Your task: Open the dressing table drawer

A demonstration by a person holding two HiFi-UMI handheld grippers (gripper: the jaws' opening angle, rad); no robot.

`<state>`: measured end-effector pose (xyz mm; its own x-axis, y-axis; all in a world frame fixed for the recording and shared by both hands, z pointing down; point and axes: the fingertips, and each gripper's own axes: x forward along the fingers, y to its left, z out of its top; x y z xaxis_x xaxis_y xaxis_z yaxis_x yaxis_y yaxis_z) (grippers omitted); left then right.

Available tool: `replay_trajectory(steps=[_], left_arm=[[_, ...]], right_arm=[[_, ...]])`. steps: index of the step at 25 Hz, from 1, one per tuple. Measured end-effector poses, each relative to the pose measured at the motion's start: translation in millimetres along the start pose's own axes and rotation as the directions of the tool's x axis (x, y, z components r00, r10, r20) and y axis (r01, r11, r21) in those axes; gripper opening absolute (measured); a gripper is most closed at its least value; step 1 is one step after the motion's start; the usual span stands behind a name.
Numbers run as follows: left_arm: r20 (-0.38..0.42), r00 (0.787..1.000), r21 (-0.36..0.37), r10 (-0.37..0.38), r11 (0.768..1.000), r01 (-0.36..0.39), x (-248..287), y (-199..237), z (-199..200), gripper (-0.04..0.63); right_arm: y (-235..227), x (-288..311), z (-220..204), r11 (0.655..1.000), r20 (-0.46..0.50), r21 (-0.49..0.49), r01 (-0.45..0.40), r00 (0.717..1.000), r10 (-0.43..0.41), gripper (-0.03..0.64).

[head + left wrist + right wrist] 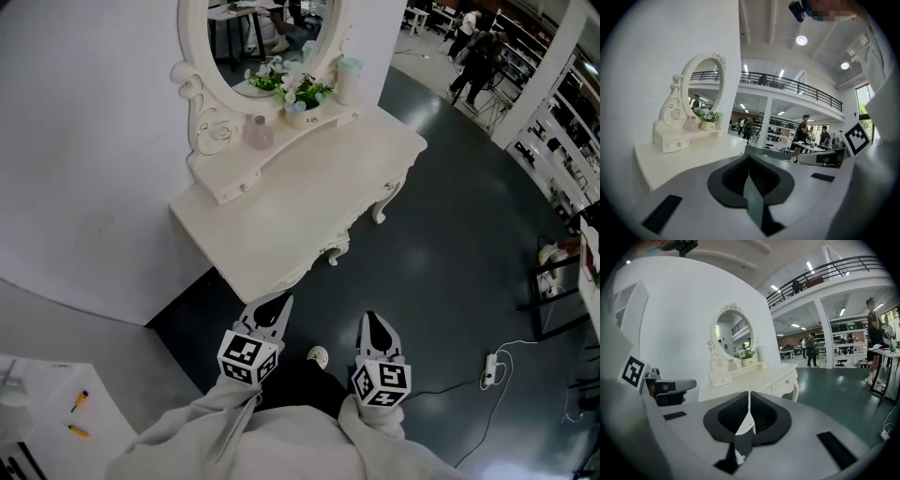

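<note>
A cream dressing table (pixel 309 202) stands against a white curved wall, with an oval mirror (pixel 267 37), flowers (pixel 302 92) and a pink bottle (pixel 259 133) on its raised shelf. That shelf holds a small drawer with a knob (pixel 678 145). In the right gripper view the table's front shows a drawer with a knob (pixel 786 380). My left gripper (pixel 277 302) and right gripper (pixel 374 321) hover side by side over the dark floor, short of the table's near corner. Both are shut and empty, jaws meeting in a thin line (pixel 749 161) (pixel 749 399).
A white desk (pixel 56 412) with small orange tools sits at the lower left. A cable and plug strip (pixel 490 366) lie on the floor at the right, near a black frame stand (pixel 558 291). People stand far off in the hall (pixel 478 52).
</note>
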<state>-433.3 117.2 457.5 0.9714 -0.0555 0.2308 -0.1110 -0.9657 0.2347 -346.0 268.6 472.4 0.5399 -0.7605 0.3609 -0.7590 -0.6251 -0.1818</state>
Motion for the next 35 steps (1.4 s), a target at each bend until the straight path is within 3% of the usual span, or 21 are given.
replay_trajectory(steps=[18,23,35], left_arm=[[0.008,1.0,0.003,-0.015,1.0,0.015,78.5,-43.6,-3.5,0.015],[-0.037,0.999,-0.021,-0.014,1.0,0.013,75.8,-49.0,-23.9,0.015],[-0.043,0.998,-0.019,0.05,0.999,-0.051,85.9,-33.7,-23.0,0.015]], right_arm=[[-75.6,18.2,2.5,1.0,-0.006,0.018,-0.011,1.0,0.011,0.038],[-73.7,20.1,-12.2,0.999,-0.037,0.035,-0.026,0.999,0.028,0.038],[-79.7,39.8,-7.2,0.997,-0.053,0.038,-0.063,0.996,0.065,0.038]])
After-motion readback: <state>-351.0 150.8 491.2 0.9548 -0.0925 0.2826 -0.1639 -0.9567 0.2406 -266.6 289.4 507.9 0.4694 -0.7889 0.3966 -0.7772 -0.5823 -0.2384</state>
